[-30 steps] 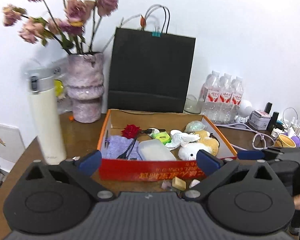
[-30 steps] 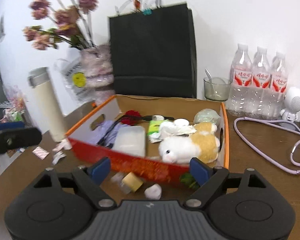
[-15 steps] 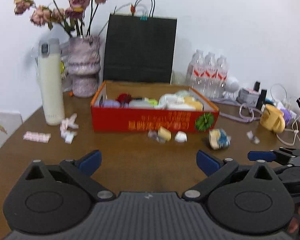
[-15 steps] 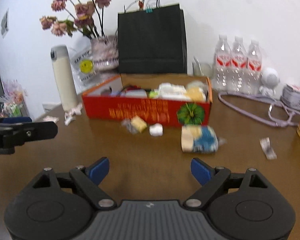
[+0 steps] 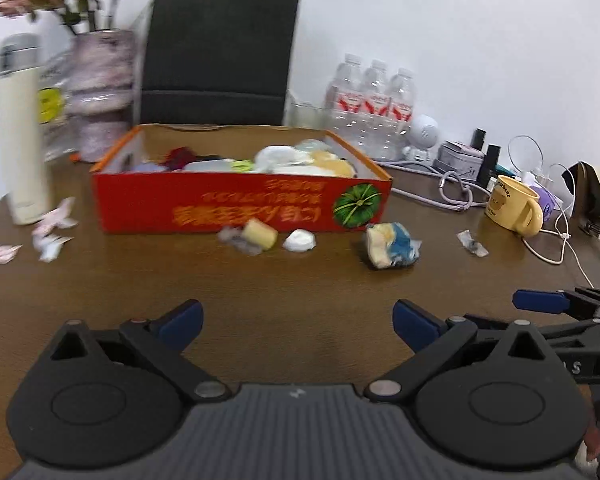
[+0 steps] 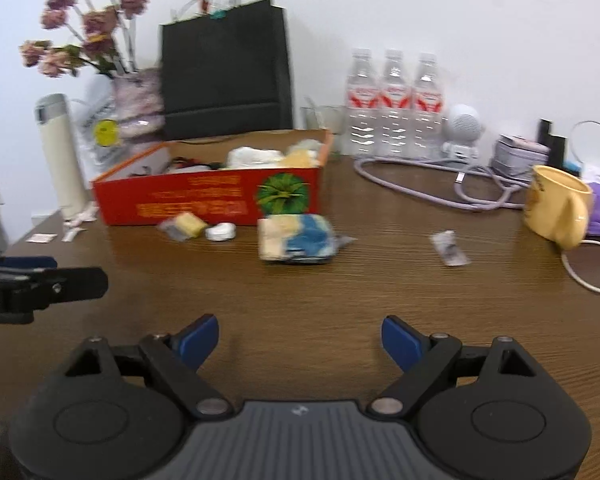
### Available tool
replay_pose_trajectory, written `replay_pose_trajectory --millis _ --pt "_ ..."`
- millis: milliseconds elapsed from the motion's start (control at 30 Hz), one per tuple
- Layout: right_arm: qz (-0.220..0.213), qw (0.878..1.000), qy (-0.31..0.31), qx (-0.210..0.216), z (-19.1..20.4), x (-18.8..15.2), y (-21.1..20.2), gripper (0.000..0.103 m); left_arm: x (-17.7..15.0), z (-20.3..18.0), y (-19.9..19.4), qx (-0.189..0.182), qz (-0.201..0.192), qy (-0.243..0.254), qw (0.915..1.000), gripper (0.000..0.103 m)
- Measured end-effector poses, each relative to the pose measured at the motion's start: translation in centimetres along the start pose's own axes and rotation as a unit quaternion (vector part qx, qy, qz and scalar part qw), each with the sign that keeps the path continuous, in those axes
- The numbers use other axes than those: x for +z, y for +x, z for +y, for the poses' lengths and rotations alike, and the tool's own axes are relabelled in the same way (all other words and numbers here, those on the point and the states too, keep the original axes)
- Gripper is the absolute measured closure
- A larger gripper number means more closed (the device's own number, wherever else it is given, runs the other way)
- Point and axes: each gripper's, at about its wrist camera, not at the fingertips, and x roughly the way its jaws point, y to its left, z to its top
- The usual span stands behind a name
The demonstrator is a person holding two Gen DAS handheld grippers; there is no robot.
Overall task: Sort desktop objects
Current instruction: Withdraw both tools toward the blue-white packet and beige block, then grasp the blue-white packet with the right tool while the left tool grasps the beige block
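Left tool (image 5: 296,326) and right tool (image 6: 300,338) both spread wide apart, holding nothing, hovering over bare brown desk (image 6: 340,292). Ahead, a red cardboard box (image 5: 240,204) crammed with small items. Just in front of it on the desk: a yellow block (image 6: 190,224), a white lump (image 6: 220,232), a blue-and-cream packet (image 6: 296,238). Further right, a small wrapper (image 6: 449,248) and a yellow mug (image 6: 558,208).

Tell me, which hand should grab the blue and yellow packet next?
Probably the right gripper: the blue and yellow packet lies almost straight ahead of its open fingers. For the left gripper, the packet sits off to its right.
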Motion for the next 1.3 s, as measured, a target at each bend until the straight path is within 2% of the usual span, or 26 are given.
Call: replay_pose_trajectory --millis 67,233,367,400,467,533,567,633,667,700,733,833,867,933,1100,1233,1300 --pt "-0.002 1.0 0.005 -0.004 -0.8 0.9 0.8 0.015 1.0 -0.2 1.9 0.002 -0.003 0.004 1.0 0.0" --pt "-0.002 1.0 0.004 0.018 -1.1 3.7 4.9 0.015 2.7 1.3 6.0 0.044 0.005 -0.007 0.999 0.008" --pt "0.009 1.0 -0.009 0.022 -0.9 6.1 9.6 0.021 3.5 3.2 7.8 0.044 0.003 -0.029 0.9986 0.009" --pt "0.014 1.0 -0.009 0.024 -0.8 6.4 10.3 0.025 3.7 3.5 8.1 0.04 -0.001 -0.03 0.9988 0.009" --pt "0.029 0.999 -0.023 0.029 -0.4 7.0 11.8 0.034 4.1 3.6 8.8 0.037 -0.006 -0.021 0.9991 0.017" --pt "0.037 0.998 -0.037 0.028 0.0 7.0 12.6 0.047 4.5 3.4 9.6 0.034 -0.009 -0.008 0.9993 0.028" --pt "0.039 0.998 -0.04 0.034 0.0 6.8 12.9 0.047 4.6 3.2 10.2 0.034 -0.004 0.0 0.9994 0.03" --pt "0.034 0.997 -0.052 0.035 0.2 6.5 12.8 0.05 4.9 2.9 11.2 0.034 0.003 0.019 0.9992 0.037" --pt "0.033 0.997 -0.055 0.037 0.2 6.5 12.8 0.055 4.9 2.6 11.6 0.036 0.005 0.027 0.999 0.038" --pt "0.031 0.997 -0.05 0.042 0.1 6.5 12.7 0.066 5.1 2.5 12.0 0.035 0.008 0.035 0.9988 0.039" --pt "0.03 0.997 -0.046 0.045 0.0 6.6 12.6 0.072 5.1 2.3 12.3 0.033 0.011 0.04 0.9986 0.041" --pt "0.028 0.997 -0.043 0.05 0.0 6.5 12.6 0.081 5.2 2.1 13.2 0.039 0.025 0.062 0.997 0.052" --pt "0.027 0.997 -0.042 0.052 0.1 6.5 12.6 0.081 5.2 2.0 13.4 0.042 0.028 0.068 0.9964 0.053" --pt "0.026 0.997 -0.04 0.057 0.1 6.5 12.6 0.086 5.2 2.2 13.5 0.043 0.036 0.068 0.9961 0.072" --pt "0.008 0.997 -0.038 0.071 0.2 6.6 11.8 0.086 5.4 3.2 12.1 0.03 0.031 0.033 0.9985 0.072" --pt "-0.006 0.996 -0.053 0.069 1.0 6.9 10.6 0.085 6.4 3.2 8.6 0.03 -0.006 0.027 0.9992 0.072" --pt "-0.012 0.997 -0.062 0.05 1.1 6.7 9.9 0.08 6.9 3.3 6.2 0.022 -0.023 0.016 0.9994 0.072"
